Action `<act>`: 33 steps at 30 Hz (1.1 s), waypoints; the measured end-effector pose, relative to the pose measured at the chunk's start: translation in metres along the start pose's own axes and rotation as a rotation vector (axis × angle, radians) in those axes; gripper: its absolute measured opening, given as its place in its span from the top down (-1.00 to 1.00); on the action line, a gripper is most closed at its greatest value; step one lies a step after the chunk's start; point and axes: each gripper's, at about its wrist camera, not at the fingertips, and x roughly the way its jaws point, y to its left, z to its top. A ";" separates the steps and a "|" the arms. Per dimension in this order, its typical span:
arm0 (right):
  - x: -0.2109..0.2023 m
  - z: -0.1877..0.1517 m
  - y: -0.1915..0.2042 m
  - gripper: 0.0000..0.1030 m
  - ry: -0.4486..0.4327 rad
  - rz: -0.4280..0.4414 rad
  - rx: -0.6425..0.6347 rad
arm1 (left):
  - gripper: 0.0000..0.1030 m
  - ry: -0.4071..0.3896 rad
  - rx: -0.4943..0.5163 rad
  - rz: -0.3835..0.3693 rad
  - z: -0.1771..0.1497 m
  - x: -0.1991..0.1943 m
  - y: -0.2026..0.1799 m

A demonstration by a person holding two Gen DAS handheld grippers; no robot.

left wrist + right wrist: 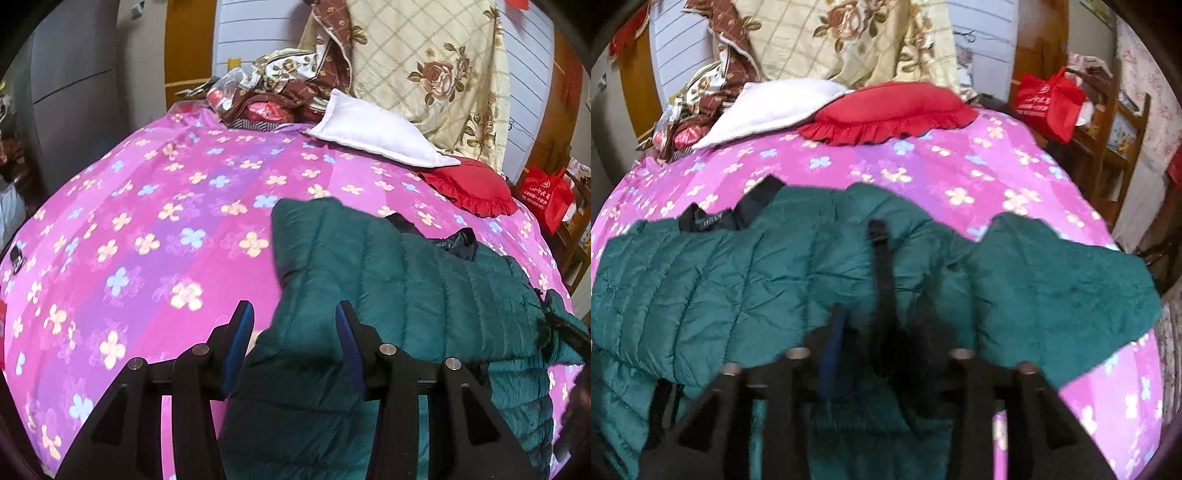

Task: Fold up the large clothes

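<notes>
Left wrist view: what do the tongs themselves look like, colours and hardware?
The left tongs are matte black angular frames with triangular cut-outs and round silver bolt heads. Each finger carries a ribbed blue pad. No cables, markings or sleeves show.

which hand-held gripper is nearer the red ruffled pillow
Right. The red ruffled pillow lies straight ahead of the right hand-held gripper, beyond the green jacket. From the left hand-held gripper it sits far off to the right, past the jacket.
</notes>
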 end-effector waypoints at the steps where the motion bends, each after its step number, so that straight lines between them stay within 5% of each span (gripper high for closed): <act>1: -0.009 0.000 0.000 -0.10 -0.020 0.009 0.003 | 0.53 -0.006 0.006 0.002 0.003 0.003 -0.004; 5: -0.043 0.009 0.027 -0.48 -0.095 0.103 -0.064 | 0.53 -0.007 0.019 0.014 0.013 0.023 -0.019; 11: -0.010 0.013 0.091 -0.51 -0.016 0.288 -0.164 | 0.53 0.059 -0.001 0.049 0.015 0.069 -0.028; 21: 0.065 0.012 0.126 -0.50 0.021 0.218 -0.212 | 0.47 0.059 -0.034 0.060 0.004 0.091 -0.022; 28: 0.020 0.015 0.094 -0.48 0.001 0.241 -0.171 | 0.46 0.053 -0.033 0.061 0.002 0.092 -0.023; 33: 0.013 -0.002 0.051 -0.48 -0.004 0.149 -0.154 | 0.42 0.041 -0.035 0.068 0.001 0.093 -0.024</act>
